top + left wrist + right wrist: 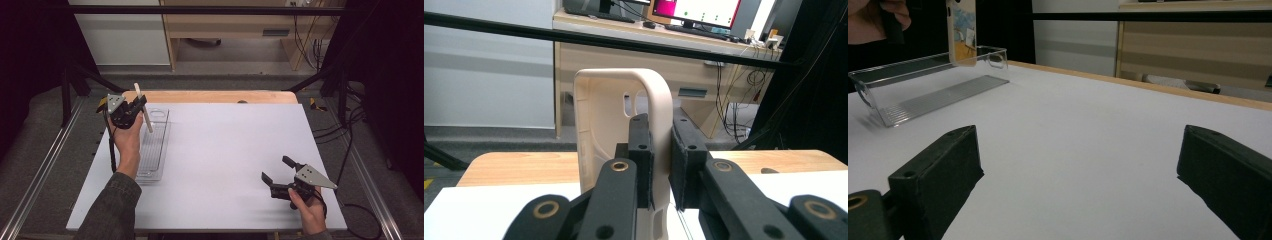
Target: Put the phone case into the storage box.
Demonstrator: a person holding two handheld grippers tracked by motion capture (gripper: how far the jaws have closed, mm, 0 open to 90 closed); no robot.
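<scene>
A cream plastic phone case (624,130) hangs upright above the clear plastic tray (155,150) at the white table's (225,150) left side, its edge clamped between the jaws of the left gripper (661,160). The right gripper (278,172) sits low near the table's front right, well apart, jaws spread wide and empty.

No text, label, brand or number can be read anywhere. The monitor (696,10) at the top of the left gripper view shows only coloured patches, too small to read.
</scene>
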